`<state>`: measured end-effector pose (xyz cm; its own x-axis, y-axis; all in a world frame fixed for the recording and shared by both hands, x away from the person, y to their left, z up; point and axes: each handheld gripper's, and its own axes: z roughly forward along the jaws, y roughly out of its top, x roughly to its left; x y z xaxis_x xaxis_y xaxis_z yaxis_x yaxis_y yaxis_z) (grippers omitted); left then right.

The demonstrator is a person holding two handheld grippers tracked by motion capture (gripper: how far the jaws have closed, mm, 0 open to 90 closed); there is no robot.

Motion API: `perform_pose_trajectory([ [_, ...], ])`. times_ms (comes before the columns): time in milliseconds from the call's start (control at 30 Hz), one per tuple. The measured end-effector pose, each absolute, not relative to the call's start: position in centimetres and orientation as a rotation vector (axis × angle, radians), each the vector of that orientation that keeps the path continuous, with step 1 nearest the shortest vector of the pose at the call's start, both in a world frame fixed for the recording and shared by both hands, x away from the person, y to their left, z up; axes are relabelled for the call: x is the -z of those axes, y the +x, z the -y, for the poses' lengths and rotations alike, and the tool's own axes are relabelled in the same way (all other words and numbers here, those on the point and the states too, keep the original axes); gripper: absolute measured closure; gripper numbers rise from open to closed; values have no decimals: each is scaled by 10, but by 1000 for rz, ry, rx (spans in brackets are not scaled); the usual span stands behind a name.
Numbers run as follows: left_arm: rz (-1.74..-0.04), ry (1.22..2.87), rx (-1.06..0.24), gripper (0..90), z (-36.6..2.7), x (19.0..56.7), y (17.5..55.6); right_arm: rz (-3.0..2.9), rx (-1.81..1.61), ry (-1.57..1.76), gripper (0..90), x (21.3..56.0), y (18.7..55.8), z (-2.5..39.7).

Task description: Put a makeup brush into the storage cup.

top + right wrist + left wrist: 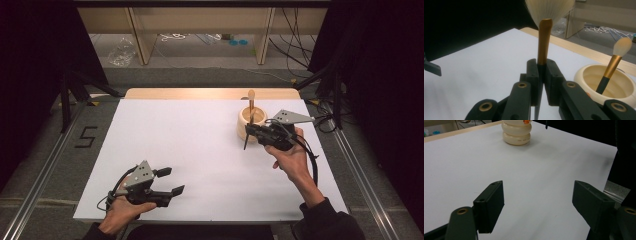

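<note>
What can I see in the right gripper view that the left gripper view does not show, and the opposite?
Right gripper view: the right gripper shut on a brush with a gold ferrule and pale bristles, and a second brush standing inside the holder. Left gripper view: the left gripper, open and holding nothing, and the holder's ribbed outer wall. Both: the cream holder and the white table.

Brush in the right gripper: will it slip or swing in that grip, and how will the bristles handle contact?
The brush is probably rigid: its gold handle stands straight up from the right gripper. It may pivot or slide, since the jaws pinch a narrow, smooth-looking round shaft low on the handle. The fluffy bristle head would likely splay on contact.
</note>
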<state>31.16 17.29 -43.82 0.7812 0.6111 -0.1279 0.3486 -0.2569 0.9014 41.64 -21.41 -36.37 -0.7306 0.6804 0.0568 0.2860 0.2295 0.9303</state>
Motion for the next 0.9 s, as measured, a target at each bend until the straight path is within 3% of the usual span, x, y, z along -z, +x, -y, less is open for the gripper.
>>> perform_pose_trajectory([
  [900,-721,1884,-294,240,-173,439,313,-2084,-1459,963,832,341,430,244],
])
